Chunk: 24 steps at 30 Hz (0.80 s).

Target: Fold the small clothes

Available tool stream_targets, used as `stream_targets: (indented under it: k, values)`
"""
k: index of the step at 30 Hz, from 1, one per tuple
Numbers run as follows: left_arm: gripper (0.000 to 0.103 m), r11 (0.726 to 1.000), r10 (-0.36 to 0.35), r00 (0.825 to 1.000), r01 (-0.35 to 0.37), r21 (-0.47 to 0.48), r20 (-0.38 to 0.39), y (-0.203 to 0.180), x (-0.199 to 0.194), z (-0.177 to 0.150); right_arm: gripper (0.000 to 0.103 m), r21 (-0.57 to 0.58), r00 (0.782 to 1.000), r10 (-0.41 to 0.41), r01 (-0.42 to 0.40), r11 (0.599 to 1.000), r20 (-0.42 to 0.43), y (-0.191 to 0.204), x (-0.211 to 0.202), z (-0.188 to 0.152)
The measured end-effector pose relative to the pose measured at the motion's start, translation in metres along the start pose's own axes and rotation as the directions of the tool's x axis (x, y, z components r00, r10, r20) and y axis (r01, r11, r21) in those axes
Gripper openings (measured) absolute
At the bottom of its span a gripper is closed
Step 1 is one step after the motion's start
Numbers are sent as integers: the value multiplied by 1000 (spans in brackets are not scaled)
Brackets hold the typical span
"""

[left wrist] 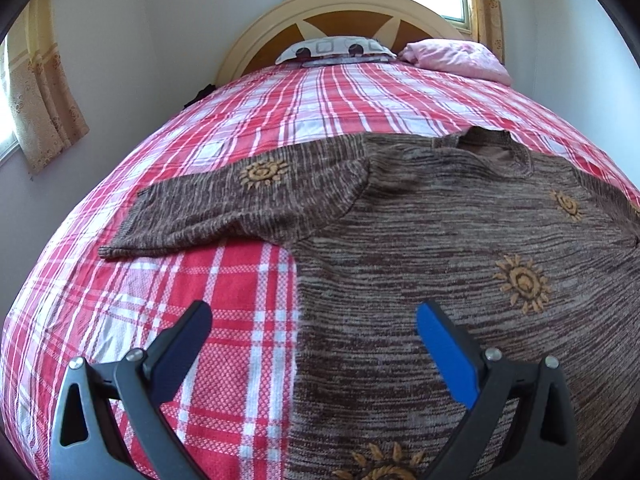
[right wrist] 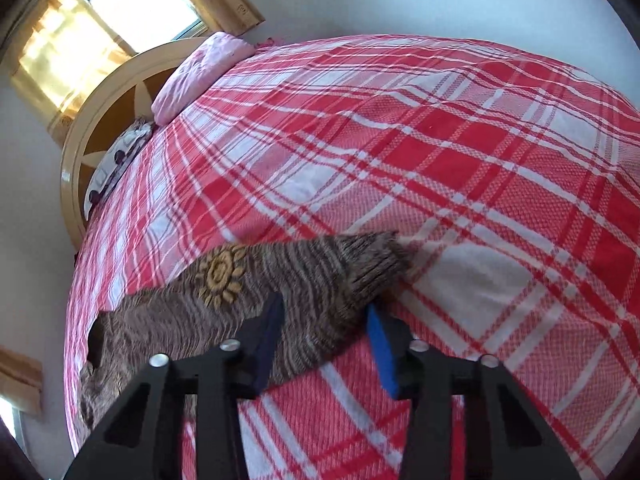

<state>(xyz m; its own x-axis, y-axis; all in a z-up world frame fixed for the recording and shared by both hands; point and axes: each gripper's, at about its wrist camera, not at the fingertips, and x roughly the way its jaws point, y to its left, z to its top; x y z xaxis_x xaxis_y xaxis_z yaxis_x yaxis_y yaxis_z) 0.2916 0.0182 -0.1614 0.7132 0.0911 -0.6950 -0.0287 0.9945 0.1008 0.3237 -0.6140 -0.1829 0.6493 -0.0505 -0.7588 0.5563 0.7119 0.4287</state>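
A brown striped knit sweater [left wrist: 460, 248] with yellow sun motifs lies flat on the bed, neck toward the headboard. Its left sleeve [left wrist: 224, 208] stretches out to the left. My left gripper [left wrist: 314, 322] is open and empty, its jaws wide apart over the sweater's left side edge. In the right wrist view the sweater's right sleeve [right wrist: 280, 280] runs across the bed, its ribbed cuff [right wrist: 372, 260] at the end. My right gripper [right wrist: 326, 320] is open, its jaws on either side of the sleeve just behind the cuff, not closed on it.
The bed has a red and white plaid cover [left wrist: 240, 320] [right wrist: 440, 140]. A patterned pillow [left wrist: 336, 50] and a pink pillow [left wrist: 456, 58] lie by the cream headboard [left wrist: 256, 36]. Curtained windows [right wrist: 120, 12] and white walls surround the bed.
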Motion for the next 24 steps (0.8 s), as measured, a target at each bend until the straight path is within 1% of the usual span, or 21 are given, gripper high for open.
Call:
stream_targets:
  k: [1,2,4,6,9,12,15,17,20,24]
  values:
    - [103,1000,-2,1000,2,3,1,-1,0,0,31,2,1000,-1,1,1000,8,-1,1,2]
    - [103,1000,-7,1000,7,6,1,-1,0,0,30,4,1000,-1,1,1000,13,-2,2,3]
    - [103,1000,-10,1000,10,13,2,-3,0,0,19,2,1000,1,-1,1000,23,-2,3,5]
    - [103,1000,-15,1000,15,20,6,-4,-1,-1,18,-17,999,5,-4,1000,37,2,1,7]
    - [103,1000,-18,1000,17,26,8,-5,-1,-1,12,-70,997,25,-20,997,67,15,-5,7]
    - [103,999,-20,1000,20,29,8,-6,-1,-1,9,-141,994,48,-33,989,98,37,-16,5]
    - [103,999,-23,1000,23,28,7,-6,-1,-1,8,-234,989,81,-50,971,127,67,-28,2]
    - [103,999,-24,1000,24,28,8,-6,-2,-1,7,-309,983,114,-64,949,145,92,-38,-4]
    - [103,999,-32,999,32,26,14,-6,-4,-1,7,-425,976,157,-80,902,151,133,-48,-17]
    - [103,999,-44,999,44,16,25,-4,-8,0,7,-571,967,218,-105,814,133,192,-55,-43]
